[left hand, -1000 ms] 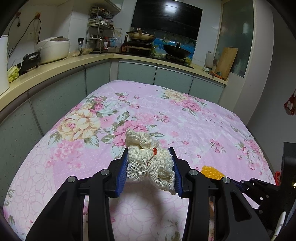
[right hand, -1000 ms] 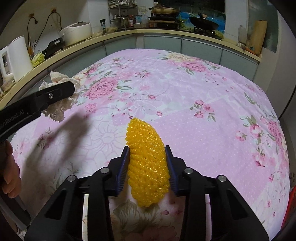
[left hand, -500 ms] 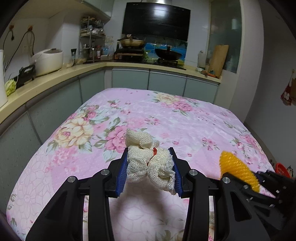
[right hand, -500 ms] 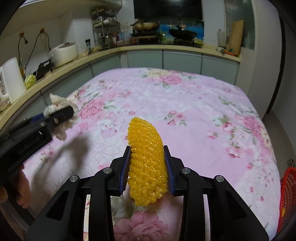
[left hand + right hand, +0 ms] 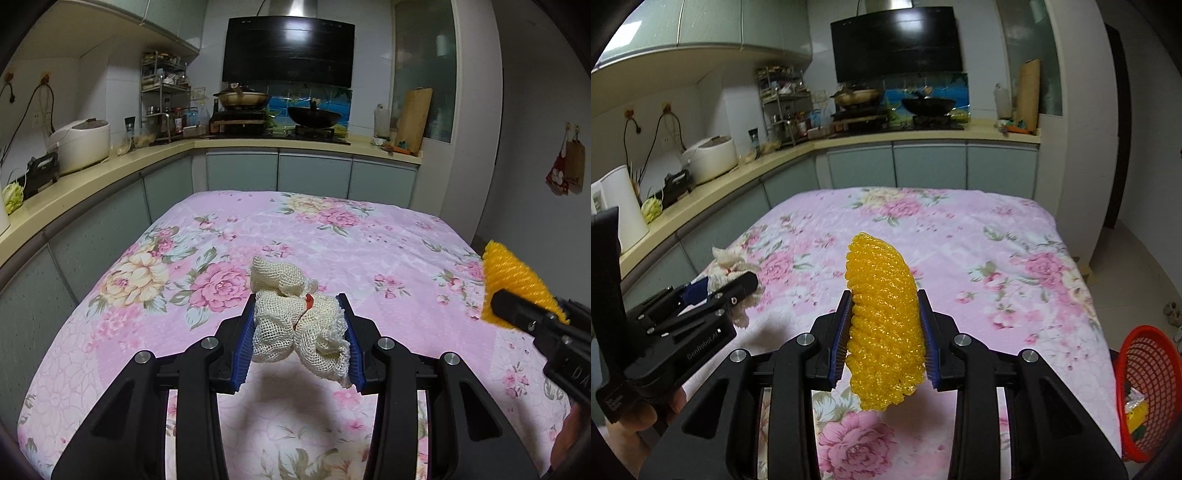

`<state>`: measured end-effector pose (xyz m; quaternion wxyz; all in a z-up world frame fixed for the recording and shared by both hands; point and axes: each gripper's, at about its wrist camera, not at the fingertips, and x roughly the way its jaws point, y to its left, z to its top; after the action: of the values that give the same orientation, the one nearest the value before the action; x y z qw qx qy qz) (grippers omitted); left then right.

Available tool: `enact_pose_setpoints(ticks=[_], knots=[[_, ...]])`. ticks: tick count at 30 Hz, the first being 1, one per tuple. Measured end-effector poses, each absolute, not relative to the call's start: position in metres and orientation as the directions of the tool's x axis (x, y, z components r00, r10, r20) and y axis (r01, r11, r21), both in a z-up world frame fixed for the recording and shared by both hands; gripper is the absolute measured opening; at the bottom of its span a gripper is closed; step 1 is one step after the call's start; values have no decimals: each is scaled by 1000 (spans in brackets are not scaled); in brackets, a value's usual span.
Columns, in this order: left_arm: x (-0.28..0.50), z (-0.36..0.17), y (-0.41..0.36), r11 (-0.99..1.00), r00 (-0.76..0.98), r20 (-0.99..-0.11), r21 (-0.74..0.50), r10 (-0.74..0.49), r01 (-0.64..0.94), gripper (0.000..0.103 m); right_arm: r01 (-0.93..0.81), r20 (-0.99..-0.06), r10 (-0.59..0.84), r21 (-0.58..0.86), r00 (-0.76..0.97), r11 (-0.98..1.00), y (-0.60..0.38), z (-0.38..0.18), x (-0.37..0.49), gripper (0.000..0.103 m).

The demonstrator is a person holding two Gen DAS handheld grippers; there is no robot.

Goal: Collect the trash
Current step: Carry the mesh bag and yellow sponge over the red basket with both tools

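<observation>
My left gripper (image 5: 299, 325) is shut on a crumpled white foam net (image 5: 295, 321) and holds it above the pink floral tablecloth (image 5: 332, 240). My right gripper (image 5: 884, 328) is shut on a yellow foam net (image 5: 882, 317), also held above the cloth. The yellow net shows at the right edge of the left wrist view (image 5: 513, 280). The white net and left gripper show at the left of the right wrist view (image 5: 729, 267). A red mesh basket (image 5: 1148, 373) with some trash in it stands on the floor at the table's right.
A kitchen counter (image 5: 110, 170) runs along the left and back, with a rice cooker (image 5: 81, 144), a kettle (image 5: 618, 206), a stove with a wok (image 5: 314, 118) and a cutting board (image 5: 413, 118). Tiled floor (image 5: 1126, 251) lies to the right of the table.
Both grippers have risen and tilted up with their nets still held. The right gripper has drawn back, bringing the red basket into its view.
</observation>
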<state>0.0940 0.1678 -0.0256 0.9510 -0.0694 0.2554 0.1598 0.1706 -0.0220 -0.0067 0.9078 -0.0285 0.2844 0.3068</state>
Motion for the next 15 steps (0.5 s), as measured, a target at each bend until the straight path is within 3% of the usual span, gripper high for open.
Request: enact_pose_setpoints(ticks=[15], knots=[[97, -22, 133, 964, 832, -513, -29, 212, -264, 40, -544, -477, 556, 178, 681, 820, -66, 16, 155, 33]])
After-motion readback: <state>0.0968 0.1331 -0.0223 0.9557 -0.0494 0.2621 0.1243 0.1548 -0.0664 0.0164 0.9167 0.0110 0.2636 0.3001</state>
